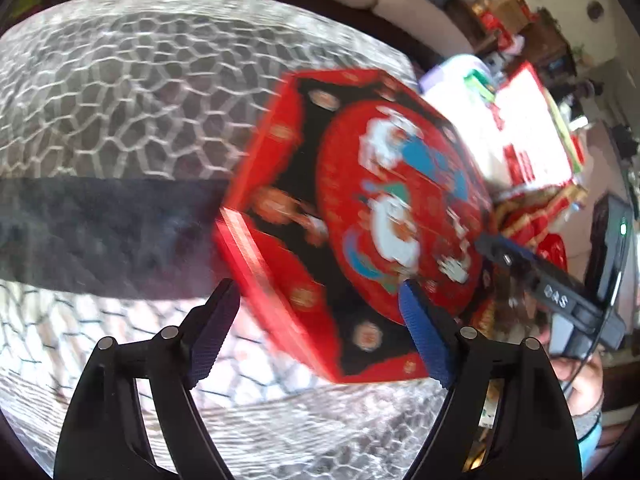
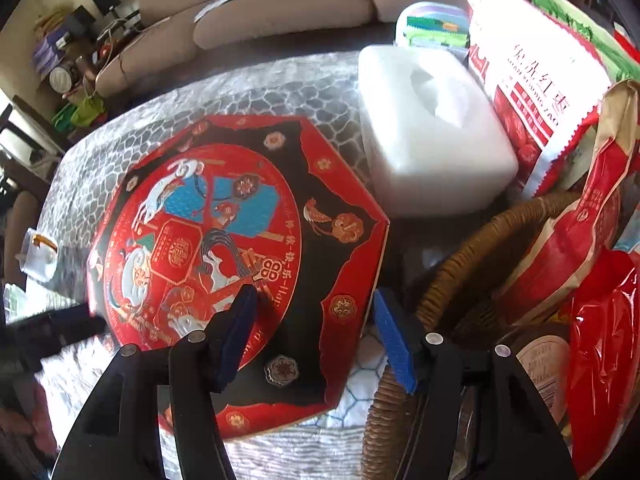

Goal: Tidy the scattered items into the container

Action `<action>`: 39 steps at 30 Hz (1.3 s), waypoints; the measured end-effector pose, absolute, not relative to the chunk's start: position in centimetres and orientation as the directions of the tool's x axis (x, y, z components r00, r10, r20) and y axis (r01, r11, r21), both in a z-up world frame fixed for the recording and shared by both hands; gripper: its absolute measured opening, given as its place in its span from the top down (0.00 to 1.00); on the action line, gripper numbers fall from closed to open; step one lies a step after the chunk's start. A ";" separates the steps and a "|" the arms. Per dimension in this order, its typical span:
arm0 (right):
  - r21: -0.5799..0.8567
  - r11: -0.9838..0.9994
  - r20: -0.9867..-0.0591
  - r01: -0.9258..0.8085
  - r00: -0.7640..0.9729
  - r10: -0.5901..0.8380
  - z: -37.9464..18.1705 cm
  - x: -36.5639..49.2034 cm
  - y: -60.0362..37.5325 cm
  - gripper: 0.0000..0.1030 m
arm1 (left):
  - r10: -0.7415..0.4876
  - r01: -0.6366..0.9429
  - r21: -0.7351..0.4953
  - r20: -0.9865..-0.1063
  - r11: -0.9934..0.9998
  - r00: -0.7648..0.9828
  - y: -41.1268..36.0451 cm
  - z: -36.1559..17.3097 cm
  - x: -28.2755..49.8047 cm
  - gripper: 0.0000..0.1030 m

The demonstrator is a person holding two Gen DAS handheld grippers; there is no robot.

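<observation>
Strong daylight floods both views from the far right, blowing the white tissue box (image 2: pixel 436 136) and the red-and-white snack bag (image 2: pixel 532 80) to near featureless white. The left wrist view is motion-blurred, smearing the red octagonal box (image 1: pixel 360 220) and the honeycomb tablecloth (image 1: pixel 140 92) (a dark shadow band crosses its left side), while the right wrist view is sharper. Fisheye distortion bends the edges, and the corners fall to black.

You're in a home living room: a beige sofa (image 2: pixel 280 0) stands behind the table (image 2: pixel 248 84), with clutter by the wall.
</observation>
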State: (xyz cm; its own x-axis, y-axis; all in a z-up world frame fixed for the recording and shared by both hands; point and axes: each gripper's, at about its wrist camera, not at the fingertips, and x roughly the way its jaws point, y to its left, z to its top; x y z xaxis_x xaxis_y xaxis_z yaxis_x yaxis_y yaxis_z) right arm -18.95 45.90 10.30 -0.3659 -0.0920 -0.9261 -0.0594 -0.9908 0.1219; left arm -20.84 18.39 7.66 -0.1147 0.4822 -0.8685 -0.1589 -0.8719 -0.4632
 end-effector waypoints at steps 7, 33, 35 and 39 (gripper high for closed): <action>0.010 -0.998 -0.912 -0.058 -0.410 0.015 10.9 -18.1 45.0 0.50 | 0.346 -0.238 -0.296 -0.917 -0.925 -0.201 18.7 7.9 -21.7 0.22; 0.201 -0.980 -0.775 0.003 -0.611 -0.160 11.0 -4.5 39.6 0.25 | 0.312 -0.349 -0.175 -0.867 -0.921 -0.389 11.3 7.5 -8.4 0.07; 0.175 -0.984 -0.792 -0.010 -0.596 -0.135 9.5 -2.9 38.3 0.25 | 0.308 -0.303 -0.203 -0.881 -0.931 -0.358 10.4 5.6 -6.8 0.01; 0.118 -0.992 -0.813 -0.037 -0.577 -0.075 6.7 -1.0 35.9 0.24 | 0.255 -0.233 -0.176 -0.894 -0.956 -0.370 9.2 3.1 -4.7 0.00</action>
